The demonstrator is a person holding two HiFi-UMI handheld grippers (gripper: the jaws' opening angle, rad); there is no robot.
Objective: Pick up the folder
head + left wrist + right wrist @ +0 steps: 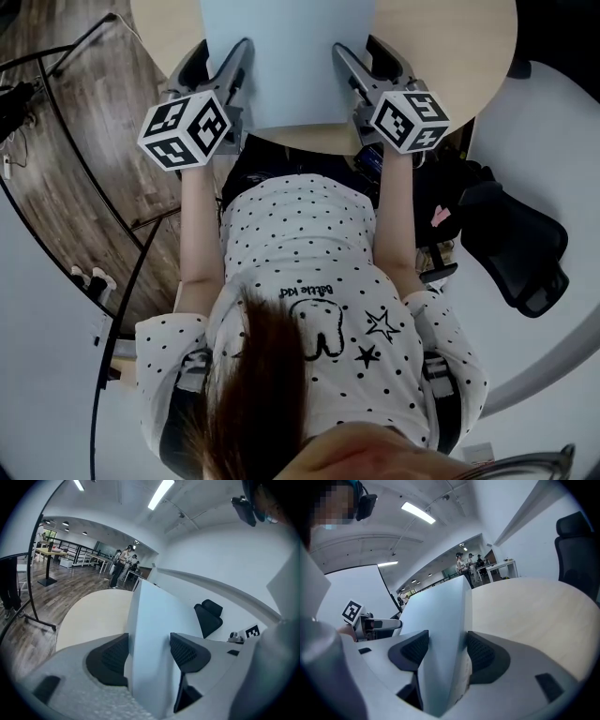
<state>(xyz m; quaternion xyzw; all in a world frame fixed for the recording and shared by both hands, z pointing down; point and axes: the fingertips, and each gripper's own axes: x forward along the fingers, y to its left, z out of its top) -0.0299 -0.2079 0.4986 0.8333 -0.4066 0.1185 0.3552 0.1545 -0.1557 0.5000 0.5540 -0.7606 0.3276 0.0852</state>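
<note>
A light blue folder is over the near edge of a round pale wooden table. My left gripper is shut on its left near edge and my right gripper is shut on its right near edge. In the left gripper view the folder stands between both black pads, raised off the table. In the right gripper view the folder is likewise pinched between the pads, with the table to its right.
A black office chair stands to the right of the person. Wooden floor with a black curved stand and cables lies to the left. Several people stand far off by desks. A white curved wall lies behind the chair.
</note>
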